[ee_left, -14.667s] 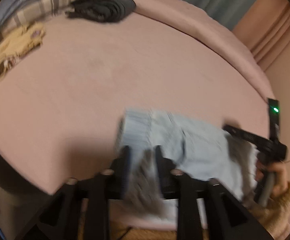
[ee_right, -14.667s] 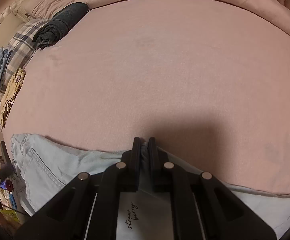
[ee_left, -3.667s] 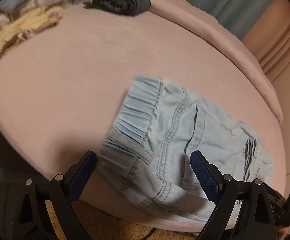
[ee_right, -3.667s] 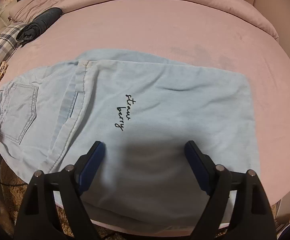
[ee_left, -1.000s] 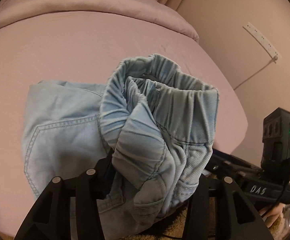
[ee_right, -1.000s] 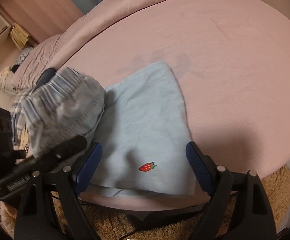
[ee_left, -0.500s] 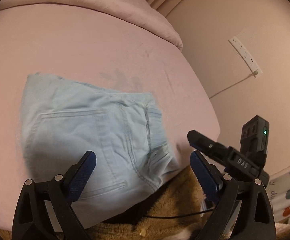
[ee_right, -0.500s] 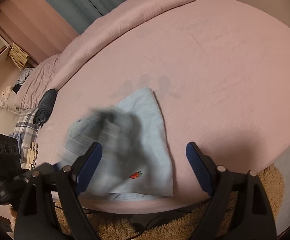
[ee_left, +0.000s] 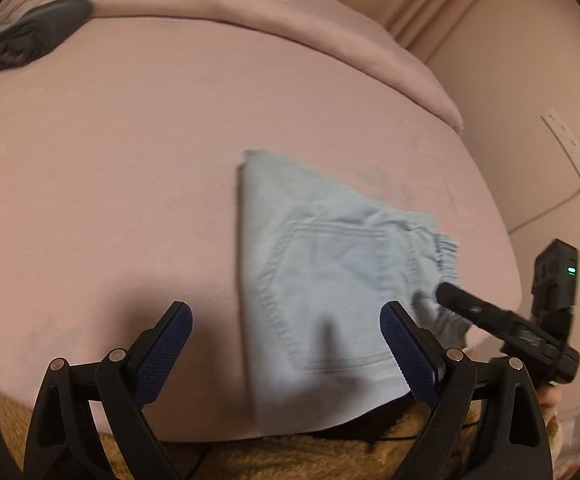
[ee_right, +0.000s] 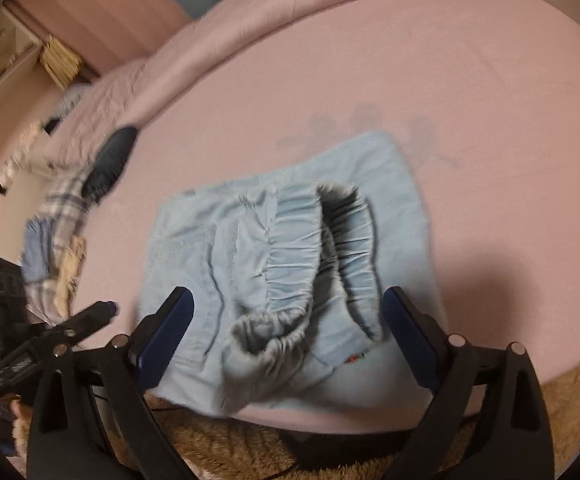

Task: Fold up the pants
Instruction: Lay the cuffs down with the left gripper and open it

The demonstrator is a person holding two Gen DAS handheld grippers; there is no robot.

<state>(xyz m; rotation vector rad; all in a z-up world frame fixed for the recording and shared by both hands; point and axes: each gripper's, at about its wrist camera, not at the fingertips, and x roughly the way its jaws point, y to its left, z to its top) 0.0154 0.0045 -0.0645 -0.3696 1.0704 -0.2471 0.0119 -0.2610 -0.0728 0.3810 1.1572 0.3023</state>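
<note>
The light blue pants (ee_left: 329,272) lie folded on the pink bed (ee_left: 110,160), near its front edge. In the right wrist view their gathered elastic waistband (ee_right: 301,248) sits bunched and loosely open on top of the folded pants (ee_right: 401,200). My left gripper (ee_left: 286,316) is open above the pants' left edge, pads clear of the cloth. My right gripper (ee_right: 288,300) hovers over the waistband with its jaws opening, pressing on nothing. One finger (ee_left: 469,308) of the right gripper reaches in over the waistband side. A finger (ee_right: 90,316) of the left gripper shows at the left.
A dark grey folded garment (ee_left: 38,36) lies at the far left of the bed, beside plaid and other clothes (ee_right: 62,208). A brown shaggy rug (ee_left: 309,456) covers the floor below the bed edge. A wall with a power strip (ee_left: 569,152) is on the right.
The left gripper let go of the lifted, bunched waistband and opened wide. The pants dropped onto the bed folded over, and the left gripper swung left.
</note>
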